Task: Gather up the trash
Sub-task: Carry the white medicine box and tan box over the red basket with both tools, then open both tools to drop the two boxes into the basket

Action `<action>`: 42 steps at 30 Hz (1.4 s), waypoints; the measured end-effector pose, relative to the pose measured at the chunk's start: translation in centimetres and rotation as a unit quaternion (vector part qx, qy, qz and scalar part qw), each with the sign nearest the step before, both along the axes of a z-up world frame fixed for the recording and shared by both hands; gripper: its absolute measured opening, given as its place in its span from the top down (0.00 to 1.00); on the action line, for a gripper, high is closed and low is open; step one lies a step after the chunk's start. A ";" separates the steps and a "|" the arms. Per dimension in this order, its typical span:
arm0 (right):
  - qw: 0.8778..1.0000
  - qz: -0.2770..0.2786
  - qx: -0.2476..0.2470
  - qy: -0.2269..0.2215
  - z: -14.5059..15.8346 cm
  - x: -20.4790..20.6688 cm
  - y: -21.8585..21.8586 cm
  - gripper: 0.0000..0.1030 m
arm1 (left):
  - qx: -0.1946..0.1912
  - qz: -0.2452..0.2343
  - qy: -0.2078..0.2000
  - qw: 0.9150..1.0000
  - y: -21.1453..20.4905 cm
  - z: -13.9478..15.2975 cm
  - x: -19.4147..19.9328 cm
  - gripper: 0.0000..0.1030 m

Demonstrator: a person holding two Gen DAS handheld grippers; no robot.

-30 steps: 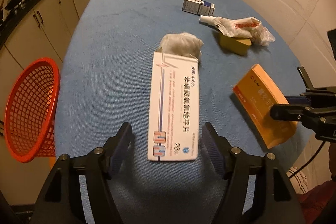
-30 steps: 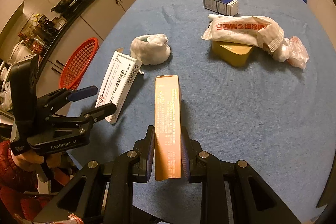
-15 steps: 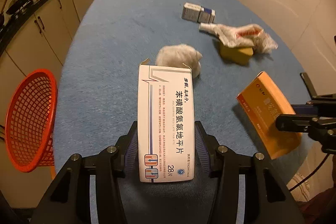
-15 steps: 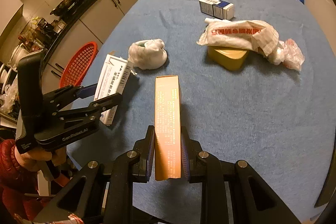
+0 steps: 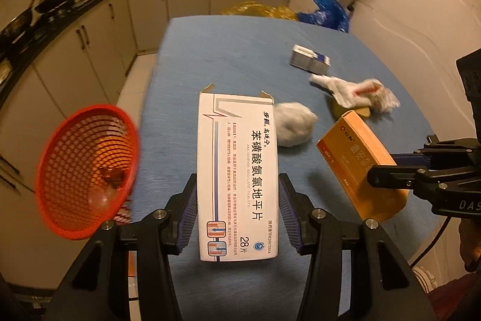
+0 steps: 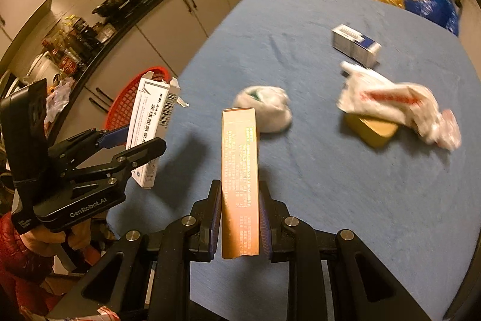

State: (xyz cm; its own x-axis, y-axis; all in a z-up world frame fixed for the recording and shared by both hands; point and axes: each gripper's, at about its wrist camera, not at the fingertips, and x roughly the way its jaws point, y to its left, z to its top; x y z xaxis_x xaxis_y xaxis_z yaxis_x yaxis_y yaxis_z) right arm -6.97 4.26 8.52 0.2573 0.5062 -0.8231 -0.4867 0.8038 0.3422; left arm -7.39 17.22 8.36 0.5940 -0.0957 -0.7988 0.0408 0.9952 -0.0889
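- I see one table (image 5: 228, 56) under a nubby blue cloth; everything below is placed from it.
- One red plastic mesh basket (image 5: 87, 170) stands off its left edge, with some scraps at the bottom.
- My left gripper (image 5: 237, 212) is raised over the near edge, level, clamped on one flat white cardboard box (image 5: 237, 176), far flaps open.
- My right gripper (image 6: 240, 215) is closed on one narrow orange box (image 6: 240, 179), lifted above the cloth.
- Lying on the cloth further out: one crumpled white wad (image 6: 264, 109), one wrinkled plastic wrapper (image 6: 393, 98) over one yellow block (image 6: 372, 130), one small blue-and-white carton (image 6: 354, 45).
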 end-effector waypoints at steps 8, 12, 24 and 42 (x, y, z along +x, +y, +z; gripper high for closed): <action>0.999 0.028 0.011 -0.011 1.1 0.3 4.8 0.77 | 0.008 0.048 -0.009 0.999 5.9 1.2 -1.7 0.52; 0.999 0.042 0.018 -0.014 1.4 0.4 7.7 0.77 | 0.014 0.069 -0.008 0.998 8.8 1.4 -2.4 0.52; 0.996 0.081 0.029 -0.011 1.8 1.1 16.8 0.77 | 0.016 0.118 0.002 0.993 17.3 0.9 -3.7 0.52; 0.997 0.071 0.024 0.000 1.7 4.2 23.0 0.77 | 0.001 0.133 0.004 0.991 21.5 0.1 -1.5 0.52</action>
State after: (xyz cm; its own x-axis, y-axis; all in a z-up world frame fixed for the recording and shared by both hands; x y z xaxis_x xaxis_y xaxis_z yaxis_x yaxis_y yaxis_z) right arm -2.77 27.27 10.22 0.1799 0.5761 -0.7973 -0.5943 0.7095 0.3785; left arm -8.87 38.73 8.48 0.5910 0.0654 -0.8040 -0.2233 0.9710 -0.0852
